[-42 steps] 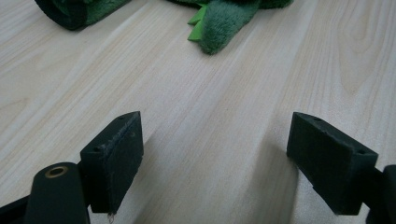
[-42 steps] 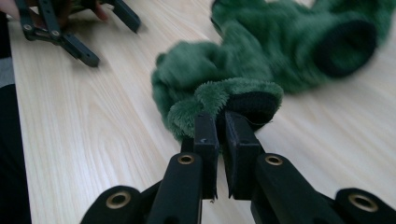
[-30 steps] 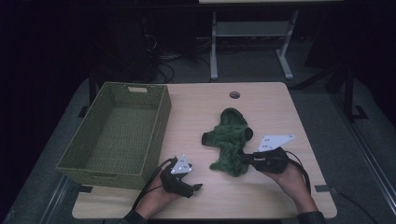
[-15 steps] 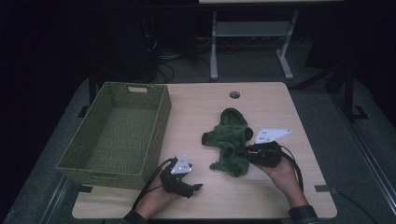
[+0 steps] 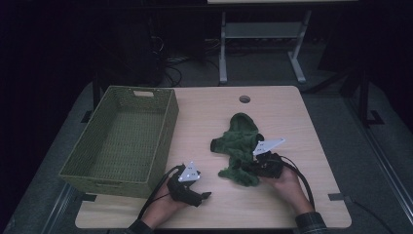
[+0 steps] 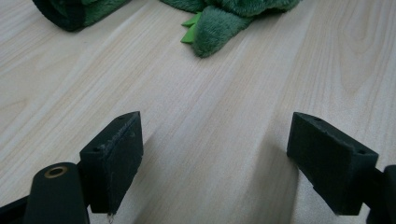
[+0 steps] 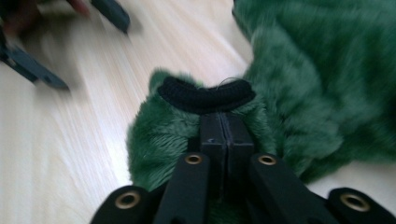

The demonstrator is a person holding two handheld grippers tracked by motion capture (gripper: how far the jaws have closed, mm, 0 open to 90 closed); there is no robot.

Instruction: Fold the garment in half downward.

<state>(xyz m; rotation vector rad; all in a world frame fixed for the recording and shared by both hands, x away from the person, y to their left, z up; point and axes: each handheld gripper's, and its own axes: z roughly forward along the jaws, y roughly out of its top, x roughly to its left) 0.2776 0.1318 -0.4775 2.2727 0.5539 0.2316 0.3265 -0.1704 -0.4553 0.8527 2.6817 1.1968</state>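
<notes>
A green plush garment (image 5: 238, 139) lies crumpled on the right half of the wooden table (image 5: 214, 112). My right gripper (image 5: 249, 169) is at its near end. In the right gripper view the jaws (image 7: 226, 122) have just been closing and now stand shut on the green pile (image 7: 327, 70), right behind a black knitted cuff (image 7: 205, 95). My left gripper (image 5: 203, 196) rests near the table's front edge, a little left of the garment. Its jaws (image 6: 215, 135) are open over bare wood, with the garment's edge (image 6: 219, 23) farther ahead.
A green woven basket (image 5: 168, 119) stands on the left side of the table, with nothing inside. A round cable hole (image 5: 244, 99) is at the far middle. The other gripper (image 7: 112, 14) is blurred at the top left of the right gripper view.
My right gripper has moved left and down onto the garment's near end, and its jaws have shut on the fabric. The left gripper has stayed where it was.
</notes>
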